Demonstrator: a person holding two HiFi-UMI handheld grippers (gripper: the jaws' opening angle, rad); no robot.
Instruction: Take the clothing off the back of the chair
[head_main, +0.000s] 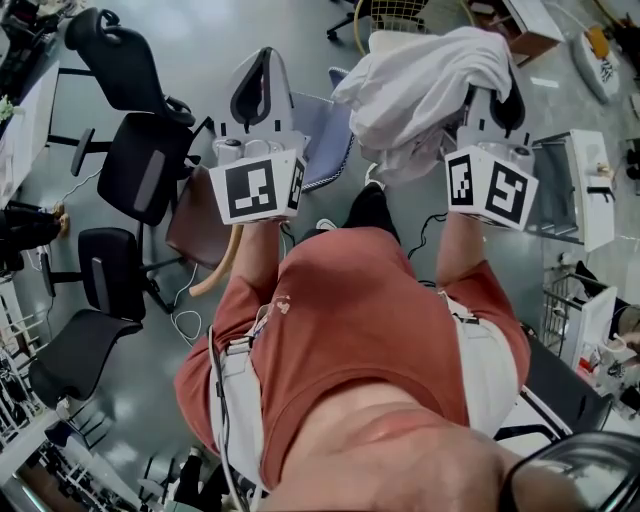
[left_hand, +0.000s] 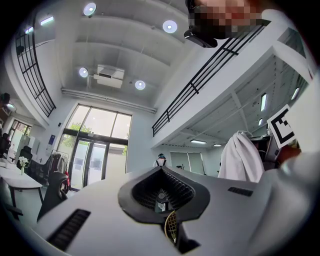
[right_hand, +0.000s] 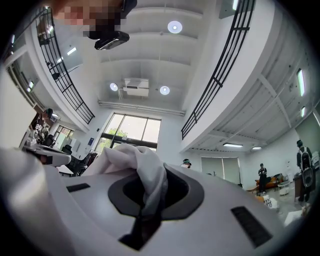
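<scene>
in the head view the right gripper (head_main: 497, 105) has its jaws closed tight on a fold of the white clothing (head_main: 420, 90). the cloth bunches over the jaw tips and spills toward the left gripper (head_main: 262, 62), well above the floor. a blue-grey chair (head_main: 325, 140) lies below the gap between the two grippers; whether it is the task's chair cannot be told. the garment looks light, soft and limp, likely to sag and slide wherever it is unsupported, so a pinch on a gathered fold or a hem seems safer than one on a single loose layer. in the left gripper view the left gripper (left_hand: 162, 192) has its jaws brought together with nothing between them, and the clothing (left_hand: 241, 157) hangs off to the right of them as a pale, draped, creased sheet. in the right gripper view the right gripper (right_hand: 150, 200) pinches a twisted rope of the clothing (right_hand: 135, 162), plain white with soft folds, which rises out of the jaws and flops left.
</scene>
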